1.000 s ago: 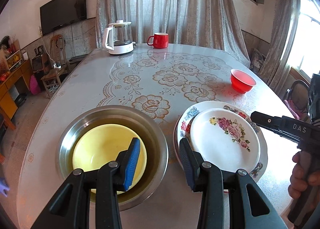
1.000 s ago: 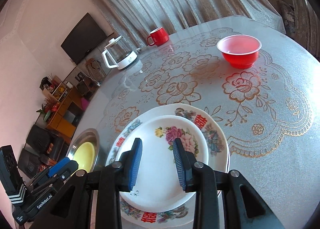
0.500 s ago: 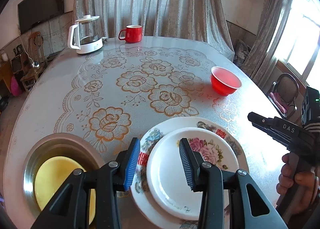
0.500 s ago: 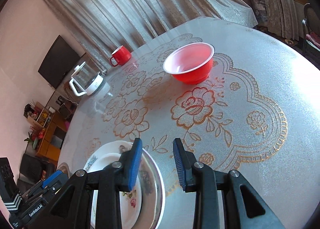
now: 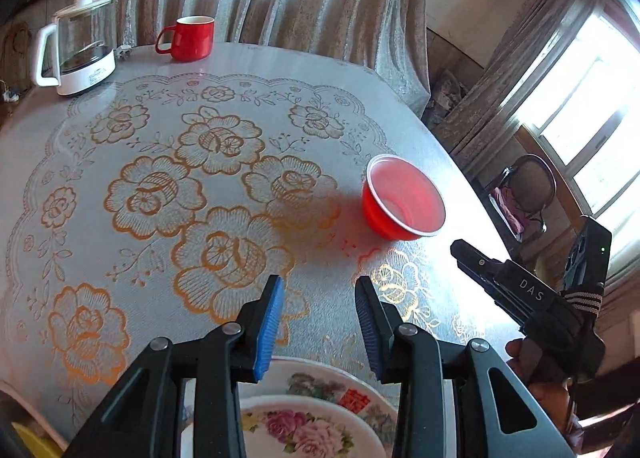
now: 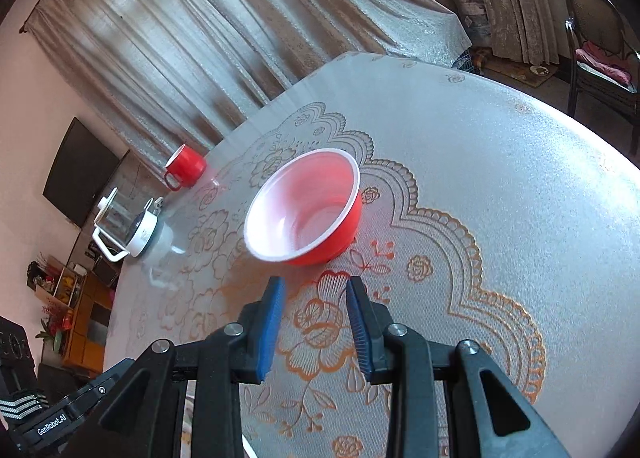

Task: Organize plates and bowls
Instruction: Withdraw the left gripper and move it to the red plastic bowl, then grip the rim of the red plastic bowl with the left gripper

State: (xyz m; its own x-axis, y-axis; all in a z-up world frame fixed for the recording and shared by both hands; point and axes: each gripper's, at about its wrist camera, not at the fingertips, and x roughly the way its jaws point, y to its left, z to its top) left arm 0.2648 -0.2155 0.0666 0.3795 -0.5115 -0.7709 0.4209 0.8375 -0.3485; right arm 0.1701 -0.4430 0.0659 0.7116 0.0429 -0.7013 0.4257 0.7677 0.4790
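Both grippers have swung away from the stacked plates and steel basin toward the red plastic bowl, which now fills far more of the right wrist view than a second ago.

Right gripper (image 6: pixel 314 322): jaws parted to a moderate gap, holding nothing. Red plastic bowl with a white inside (image 6: pixel 304 206) sits upright just beyond the jaw tips, slightly left of their centre line, not touching them. Being round, it has no long axis; the near rim is the part facing the jaws.

Left gripper (image 5: pixel 318 322): jaws also parted and empty, hovering over the near edge of the stack of floral white plates (image 5: pixel 304 422). From here the bowl (image 5: pixel 402 200) lies ahead and to the right, well apart. The right gripper is judged nearer to the bowl and better lined up for a rim grasp.

Round worktop under a frosted cover with gold flower print (image 6: pixel 500 186) carries everything. Beyond the bowl stand a red mug (image 5: pixel 190 38) and a glass kettle on a white base (image 5: pixel 76 50).

Only the left wrist view shows the plates; only the right wrist view shows the bowl's inside clearly.
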